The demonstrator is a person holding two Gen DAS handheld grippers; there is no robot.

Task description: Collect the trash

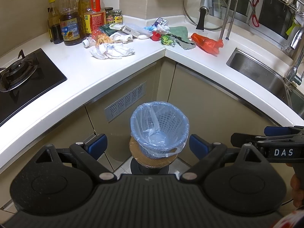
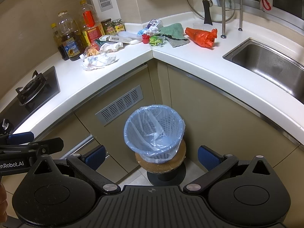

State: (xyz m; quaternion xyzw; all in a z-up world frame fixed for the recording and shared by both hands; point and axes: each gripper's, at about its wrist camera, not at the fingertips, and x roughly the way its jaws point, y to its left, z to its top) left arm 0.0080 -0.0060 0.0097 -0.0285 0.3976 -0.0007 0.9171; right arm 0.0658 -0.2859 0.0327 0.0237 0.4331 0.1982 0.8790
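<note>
Trash: crumpled white paper, a snack bag, flat cartons, a green wrapper and a red plastic bag lie scattered in the corner of the counter.
Counter: white, L-shaped, wrapping an inside corner; beige cabinets below, one with a vent grille.
Left run: black gas hob; oil bottles and jars stand against the tiled wall.
Right run: steel sink with tap; glass lid leaning upright; green cloth beside the red plastic bag.
Bin: blue mesh basket with clear liner, standing on a round stool on the floor in front of the corner; nothing to be seen in it but the liner.
Left tongs: released, fingers wide apart, nothing between them.
Right tongs: released, fingers wide apart, nothing between them.
Relation: both tongs hang side by side above the bin, level with each other; trash lies well apart from them, beyond the bin and higher up.
</note>
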